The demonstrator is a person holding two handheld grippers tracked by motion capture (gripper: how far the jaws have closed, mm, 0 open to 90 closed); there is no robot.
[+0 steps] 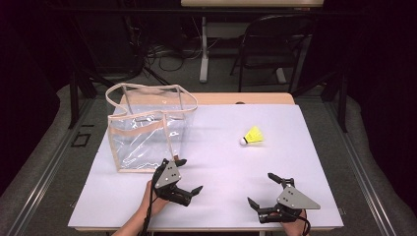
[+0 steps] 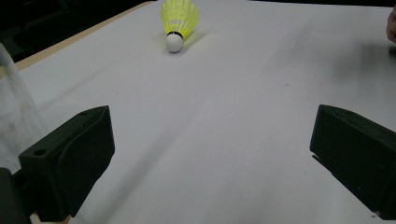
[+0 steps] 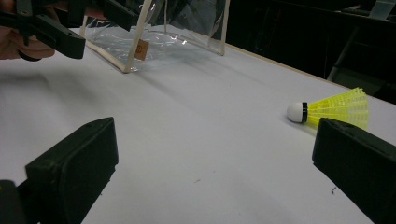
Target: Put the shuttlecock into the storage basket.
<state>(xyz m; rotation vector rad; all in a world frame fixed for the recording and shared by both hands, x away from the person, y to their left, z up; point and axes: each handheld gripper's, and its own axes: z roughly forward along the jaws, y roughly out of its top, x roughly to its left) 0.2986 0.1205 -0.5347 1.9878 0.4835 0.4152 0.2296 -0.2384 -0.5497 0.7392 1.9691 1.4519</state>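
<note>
Nothing is picked up yet: both the left gripper (image 1: 188,176) and right gripper (image 1: 264,190) hang wide open, holding nothing. The shuttlecock (image 1: 253,136) lies well ahead of the right fingers (image 3: 74,172). Next, I'd guess, a reach to pinch it. The bag (image 1: 147,129), just beyond the left fingers (image 2: 70,161), looks empty.

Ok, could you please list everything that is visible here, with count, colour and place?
shuttlecock: one, yellow skirt with white cork, lying on its side right of the table's middle
bag: one, clear plastic with beige trim, upright at the far left, mouth open
table: one, white top with wooden edge
chair: one, black, behind the table
left gripper: one, black, fingers open, beside the bag's near corner
right gripper: one, black, fingers open, near right edge
</note>
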